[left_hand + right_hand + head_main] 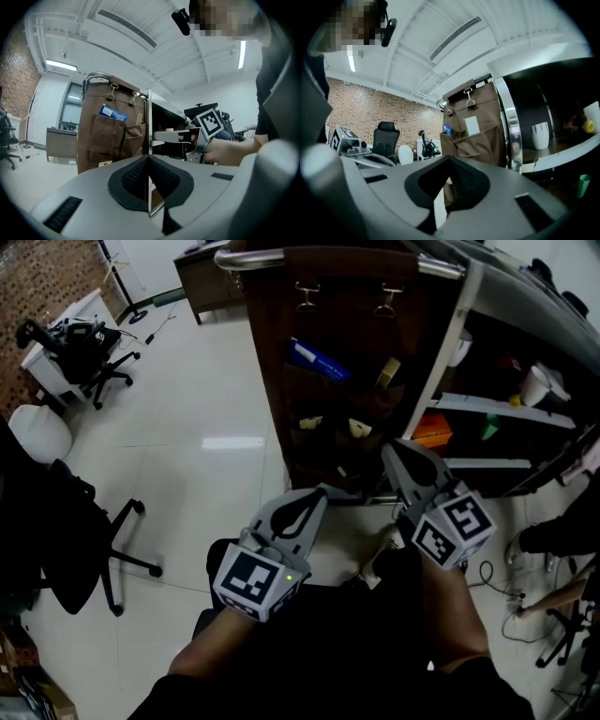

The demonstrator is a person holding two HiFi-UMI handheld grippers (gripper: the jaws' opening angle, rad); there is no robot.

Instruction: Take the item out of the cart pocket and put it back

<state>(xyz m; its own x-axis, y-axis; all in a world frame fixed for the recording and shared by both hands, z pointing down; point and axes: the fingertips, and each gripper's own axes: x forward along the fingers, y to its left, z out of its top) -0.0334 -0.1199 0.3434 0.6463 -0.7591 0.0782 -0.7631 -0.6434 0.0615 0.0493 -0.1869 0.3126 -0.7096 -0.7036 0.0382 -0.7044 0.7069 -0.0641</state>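
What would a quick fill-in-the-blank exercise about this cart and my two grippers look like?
The brown pocket organizer hangs from the cart's rail by two metal ____.
The item poking from its upper left pocket is coloured ____.
The left gripper and right gripper both have jaws that are ____.
Missing words: clips; blue; shut.
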